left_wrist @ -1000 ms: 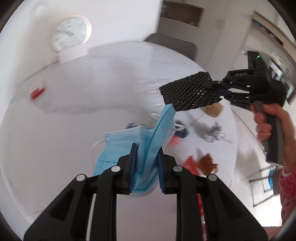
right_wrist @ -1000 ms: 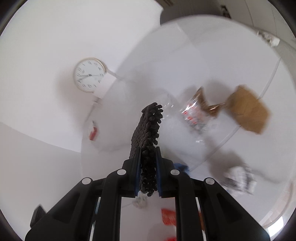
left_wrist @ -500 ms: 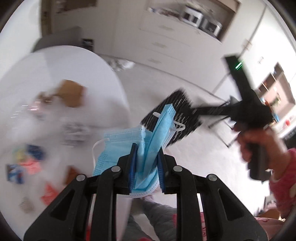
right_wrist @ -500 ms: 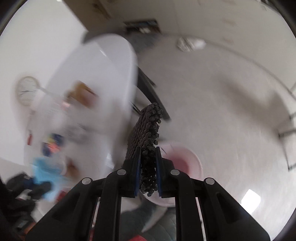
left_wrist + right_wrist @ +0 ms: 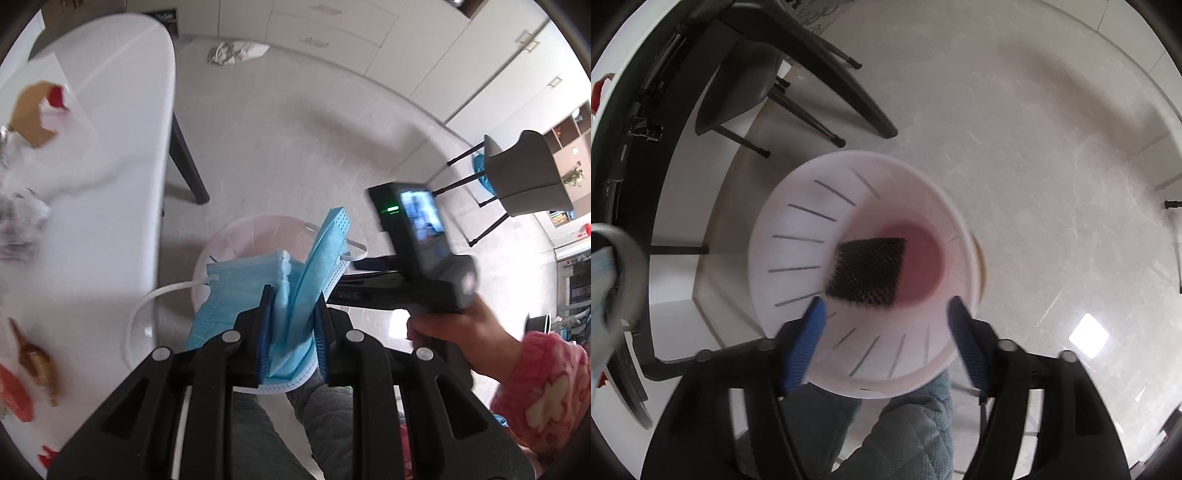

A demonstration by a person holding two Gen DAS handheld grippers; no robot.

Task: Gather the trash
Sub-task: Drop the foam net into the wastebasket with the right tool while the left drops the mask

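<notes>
Counter [image 5: 110,155] edge stood beside the white bin [image 5: 864,273] on the floor. Black foam net [image 5: 866,271] lay in the bin's bottom; right tool [image 5: 886,332] gaped empty above. Left tool [image 5: 293,332] clamped the blue mask [image 5: 266,284] over the rim; best centred before release.

Foam net [image 5: 866,271] lies inside bin [image 5: 783,221] on floor [image 5: 1034,129].

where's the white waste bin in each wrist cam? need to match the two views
Left wrist: white waste bin sits at centre, on the floor beside the table, mostly hidden behind the blue face mask clamped in the left gripper.
Right wrist: it fills the centre, seen from above, black foam net inside, the right gripper open over it.
Shared landmark: the black table leg.
</notes>
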